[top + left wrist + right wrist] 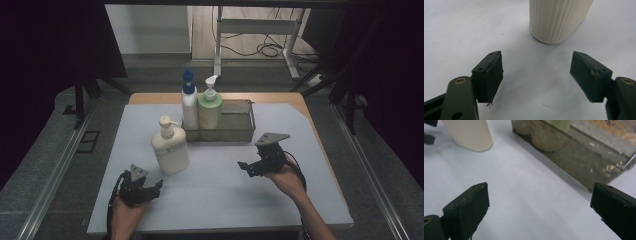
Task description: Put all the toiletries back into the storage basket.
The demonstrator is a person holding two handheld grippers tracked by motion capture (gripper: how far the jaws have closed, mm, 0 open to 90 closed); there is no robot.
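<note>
Item: cream pump bottle (170,148), ribbed body, standing upright on the grey-white counter (225,195), just in front of the left end of the metal basket (240,131) and apart from it. Basket contents: blue-capped white bottle (189,102) and green pump bottle (210,107), both upright at its left end, side by side; the right part of the basket is bare. Left gripper (150,186): low on the counter, near and in front of the cream bottle, its fingers (489,75) spread with nothing between them; in the left gripper view the bottle's base stands ahead of the gap, slightly right of centre. Right gripper (248,167): above the counter in front of the basket's right half, its fingers (469,208) parted wide and empty, aimed toward the cream bottle and the basket wall. Step in hand, as judged: approach to the cream bottle for a grasp and likely transfer into the basket. Handling note: centre the bottle between the fingers before closing; grip the ribbed body at mid-height rather than the pump, since the tall bottle may tip if nudged low or off-centre; lift clear of the basket rim; set down in the bare right section.
</note>
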